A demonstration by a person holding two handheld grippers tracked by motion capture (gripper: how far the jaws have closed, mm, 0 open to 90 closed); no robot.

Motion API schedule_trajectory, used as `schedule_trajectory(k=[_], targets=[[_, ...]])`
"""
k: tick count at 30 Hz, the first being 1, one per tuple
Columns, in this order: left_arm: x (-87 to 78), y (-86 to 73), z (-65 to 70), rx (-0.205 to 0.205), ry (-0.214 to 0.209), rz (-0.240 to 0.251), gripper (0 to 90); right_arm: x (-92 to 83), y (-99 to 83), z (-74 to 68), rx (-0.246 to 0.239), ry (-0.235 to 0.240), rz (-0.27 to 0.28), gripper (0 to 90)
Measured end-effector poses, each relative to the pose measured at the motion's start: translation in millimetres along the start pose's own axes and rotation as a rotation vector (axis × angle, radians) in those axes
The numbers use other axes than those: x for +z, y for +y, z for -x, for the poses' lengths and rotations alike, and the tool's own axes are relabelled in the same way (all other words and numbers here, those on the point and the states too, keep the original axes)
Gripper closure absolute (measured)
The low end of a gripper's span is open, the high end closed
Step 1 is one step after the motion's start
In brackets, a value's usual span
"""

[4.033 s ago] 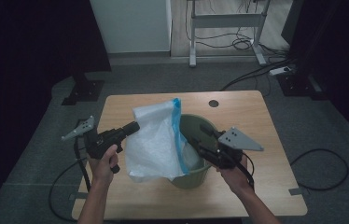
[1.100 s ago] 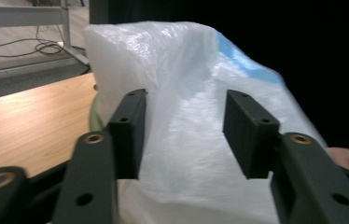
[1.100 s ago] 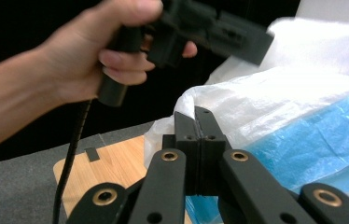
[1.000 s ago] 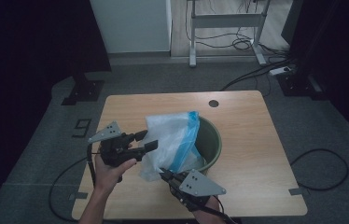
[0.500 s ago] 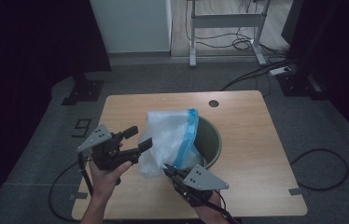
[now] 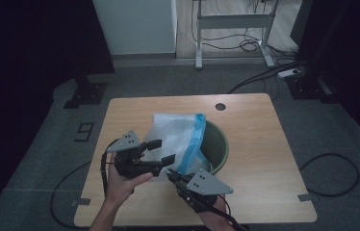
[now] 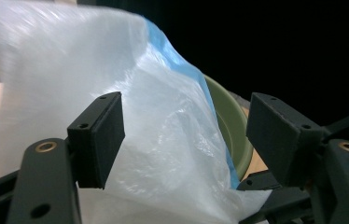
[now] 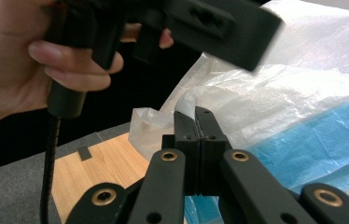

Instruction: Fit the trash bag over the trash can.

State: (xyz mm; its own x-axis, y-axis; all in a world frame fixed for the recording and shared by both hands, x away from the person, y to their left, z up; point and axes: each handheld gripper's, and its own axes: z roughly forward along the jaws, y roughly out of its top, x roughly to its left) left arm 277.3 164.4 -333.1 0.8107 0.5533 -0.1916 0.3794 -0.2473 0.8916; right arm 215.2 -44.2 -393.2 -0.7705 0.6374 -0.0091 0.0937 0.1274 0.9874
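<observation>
While the bag point(image 6: 175, 137) sits draped over the bin point(image 6: 218, 147), its long axis runs from the near-left corner by the grippers up and away toward the far side of the bin. Blue band point(image 6: 193, 139) runs along the bag's bin-side edge, same direction. Bag is translucent white plastic, crumpled, standing up off the bin's left rim; most of its body is on the bin's left side, over the table point(image 6: 260, 125). Bin is green and round, open top facing up, right half of the rim uncovered.

L gripper point(image 6: 158, 151) is just left of the bin, pointing toward it. Jaws apart and have just been opening. L gripper view has bag film point(image 7: 163, 140) between the pads but neither pad pressing on it, so no grip. Blue band point(image 7: 172, 60) and bin rim point(image 7: 228, 116) sit beyond the film there.

R gripper point(image 6: 172, 177) is at the bin's near-left side, below the L gripper, pointing up-left at the bag's lower corner. Jaws together. R gripper view: pads closed flat on each other with a fold of the bag's edge point(image 8: 186, 105) pinched at the tips, so clamped on the bag. Blue band point(image 8: 312, 135) lies right of the jaws there, and the hand point(image 8: 18, 60) on the L gripper sits above them.

Bag's lower corner is bunched between the two grippers, near the bin's near-left rim.
</observation>
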Motion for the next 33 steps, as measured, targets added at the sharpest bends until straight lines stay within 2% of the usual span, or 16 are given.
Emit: schedule_trajectory(k=[3,5,7,9,11,13,15,16,20,23,26,27,28,29,30,33], targets=[[8.8,-1.4,2.6,0.013,0.015,-0.040,26.5,-0.7,-0.2,-0.3,-0.006,-0.002,0.000,88.1],[13.9,-3.3,3.3,0.020,0.040,-0.061,30.0,-1.0,-0.3,-0.7,-0.010,-0.002,-0.002,88.1],[17.3,-5.9,2.8,0.019,0.068,-0.071,41.8,-1.3,-0.4,-2.0,-0.014,0.000,-0.002,87.9],[18.0,-8.3,1.6,0.018,0.057,-0.067,56.3,-1.4,-0.8,-3.5,-0.023,-0.001,-0.004,87.3],[18.2,-10.3,-0.6,0.011,0.028,-0.071,71.2,-1.6,-1.3,-4.1,-0.025,0.000,-0.005,86.7],[16.9,-11.9,-3.0,0.004,0.015,-0.059,80.8,-1.6,-2.2,-4.2,-0.024,0.004,-0.008,85.0],[13.1,-13.4,-7.0,-0.008,-0.007,-0.020,85.1,-1.9,-3.4,-4.7,-0.024,0.013,-0.010,82.1],[9.3,-14.5,-10.6,-0.029,-0.030,0.017,86.5,-2.4,-4.2,-4.9,-0.025,0.016,-0.011,81.1],[-1.6,-18.3,-20.7,-0.079,-0.097,0.113,88.5,-9.6,-7.5,-6.5,-0.013,0.037,0.002,70.8],[-6.8,-20.3,-24.3,-0.090,-0.118,0.143,88.8,-16.9,-8.3,-6.1,-0.009,0.042,0.014,66.3],[-13.2,-23.4,-29.1,-0.115,-0.154,0.185,88.8,-33.8,-4.7,0.1,-0.002,0.012,0.055,59.7],[-14.5,-24.4,-30.7,-0.122,-0.166,0.193,88.9,-41.5,-0.1,7.9,0.007,-0.029,0.076,57.8],[-15.4,-25.4,-31.6,-0.130,-0.176,0.202,88.9,-41.5,-0.1,7.9,0.007,-0.029,0.076,57.8],[-16.6,-27.3,-33.0,-0.138,-0.182,0.212,88.9,-45.2,5.2,18.2,0.030,-0.058,0.084,57.4],[-16.6,-27.3,-33.0,-0.138,-0.182,0.212,88.9,-45.2,5.2,18.2,0.030,-0.058,0.084,57.4],[-15.9,-29.2,-34.4,-0.148,-0.189,0.220,88.9,-43.0,12.0,32.5,0.046,-0.080,0.086,56.7]])
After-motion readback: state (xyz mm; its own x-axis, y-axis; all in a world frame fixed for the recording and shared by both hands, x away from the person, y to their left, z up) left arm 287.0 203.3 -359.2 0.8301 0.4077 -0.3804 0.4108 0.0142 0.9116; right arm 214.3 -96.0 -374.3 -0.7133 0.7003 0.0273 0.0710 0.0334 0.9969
